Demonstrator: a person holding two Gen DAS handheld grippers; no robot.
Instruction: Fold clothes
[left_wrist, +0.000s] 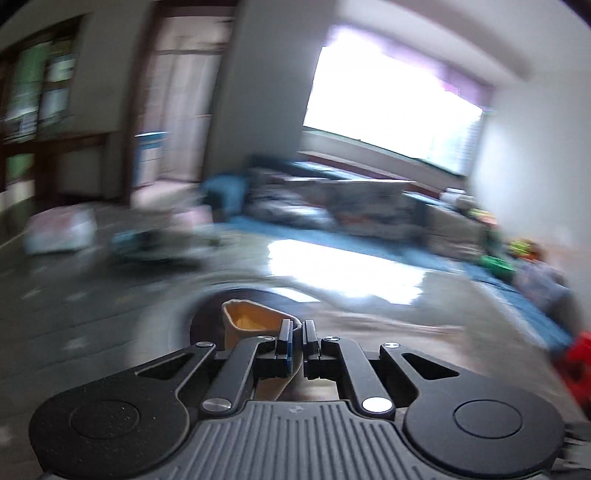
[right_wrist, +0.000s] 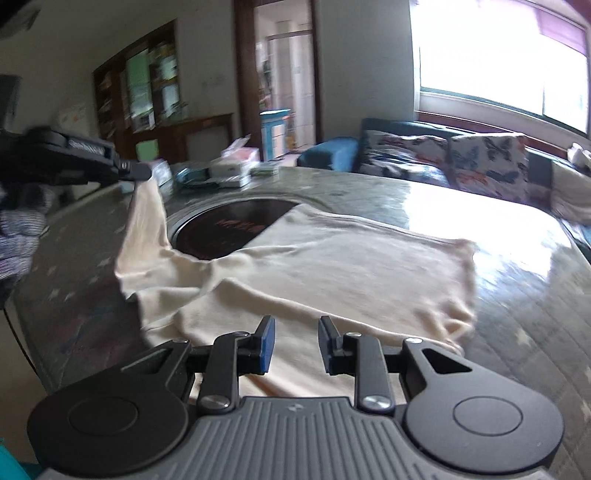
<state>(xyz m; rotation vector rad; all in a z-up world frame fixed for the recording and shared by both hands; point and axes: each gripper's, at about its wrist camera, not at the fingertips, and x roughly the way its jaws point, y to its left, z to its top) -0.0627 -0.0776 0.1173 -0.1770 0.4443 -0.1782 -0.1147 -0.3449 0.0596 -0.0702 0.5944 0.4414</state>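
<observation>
One cream-coloured cotton garment (right_wrist: 325, 258) is lying spread across the near half of the grey-green glossy tabletop (right_wrist: 517, 280), its far-left edge overlapping the dark round inset plate (right_wrist: 229, 225) sunk into the tabletop's middle. At its far-left corner the fabric is rising off the surface in a taut strip, because the left gripper (right_wrist: 142, 171) is pinching it there, with its jaws pressed together on the cloth. In the left wrist view that same left gripper (left_wrist: 294, 334) is showing a folded cream edge, yellowish inside, caught between its blue-lined pads (left_wrist: 283, 341), though everything beyond is smeared by blur. The right gripper (right_wrist: 293, 343) is hovering over the near edge of the garment with its jaws standing partly spread; cloth is showing behind the gap and nothing is clamped between the pads.

Farther out, at the far left of the tabletop, some small boxes and packets (right_wrist: 229, 170) are sitting in a loose cluster. Beyond the tabletop's far right edge a dark blue sofa (right_wrist: 406, 147) is carrying two floral-patterned cushions (right_wrist: 484, 162) beneath a bright window (right_wrist: 498, 66). At the far left a dark wooden glazed cabinet (right_wrist: 140, 85) is standing against the wall.
</observation>
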